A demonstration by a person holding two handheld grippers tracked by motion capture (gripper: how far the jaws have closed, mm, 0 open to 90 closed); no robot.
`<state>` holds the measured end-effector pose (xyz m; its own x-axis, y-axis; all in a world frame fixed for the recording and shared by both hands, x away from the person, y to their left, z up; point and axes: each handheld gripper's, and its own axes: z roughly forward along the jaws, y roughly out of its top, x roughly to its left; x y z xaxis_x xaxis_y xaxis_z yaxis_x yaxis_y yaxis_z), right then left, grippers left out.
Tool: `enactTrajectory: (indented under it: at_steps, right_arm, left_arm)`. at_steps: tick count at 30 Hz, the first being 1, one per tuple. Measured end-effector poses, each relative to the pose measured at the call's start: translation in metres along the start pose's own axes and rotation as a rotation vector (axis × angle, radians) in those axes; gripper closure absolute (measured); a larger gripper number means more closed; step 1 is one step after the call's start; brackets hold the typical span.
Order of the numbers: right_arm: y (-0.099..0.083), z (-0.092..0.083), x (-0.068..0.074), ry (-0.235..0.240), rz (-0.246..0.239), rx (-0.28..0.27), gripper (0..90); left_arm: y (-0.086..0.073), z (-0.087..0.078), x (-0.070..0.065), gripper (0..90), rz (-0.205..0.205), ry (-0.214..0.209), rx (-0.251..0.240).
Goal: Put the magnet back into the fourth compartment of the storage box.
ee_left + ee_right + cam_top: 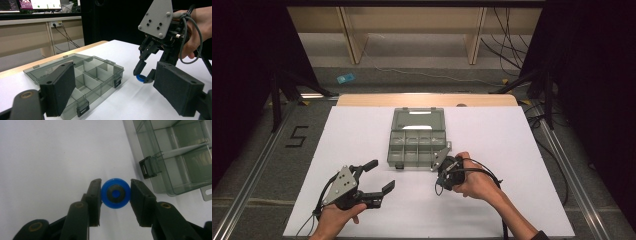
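- Right gripper [115,195] jaws clamped on small blue round plastic disc [115,194], low over white counter [362,135].
- Clear grey compartmented plastic box [417,137], lid open, lies just beside the disc.
- Left gripper [379,180] jaws wide open, empty, farther off.

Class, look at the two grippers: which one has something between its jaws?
The right gripper, beside the open compartment box, is shut on a blue disc. The left gripper stands open, holding nothing.
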<state>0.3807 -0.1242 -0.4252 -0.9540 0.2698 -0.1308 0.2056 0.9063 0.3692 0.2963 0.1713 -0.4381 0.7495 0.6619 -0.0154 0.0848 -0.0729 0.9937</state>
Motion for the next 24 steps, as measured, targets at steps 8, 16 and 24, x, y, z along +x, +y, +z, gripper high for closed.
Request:
enactTrajectory:
  at_steps: [8, 16, 24]
  right_arm:
    - [0.001, -0.007, -0.002, -0.031, -0.001, -0.02, 62.7]
    - [0.002, -0.012, -0.005, -0.059, 0.002, -0.046, 62.7]
    - [0.005, -0.017, -0.012, -0.085, 0.005, -0.066, 62.7]
  left_arm:
    - [0.0, 0.0, 0.0, 17.1, 0.001, 0.0, 0.001]
    - [0.0, 0.001, 0.0, 17.1, 0.003, -0.001, 0.003]
    - [-0.001, 0.001, 0.0, 17.1, -0.003, 0.001, 0.003]
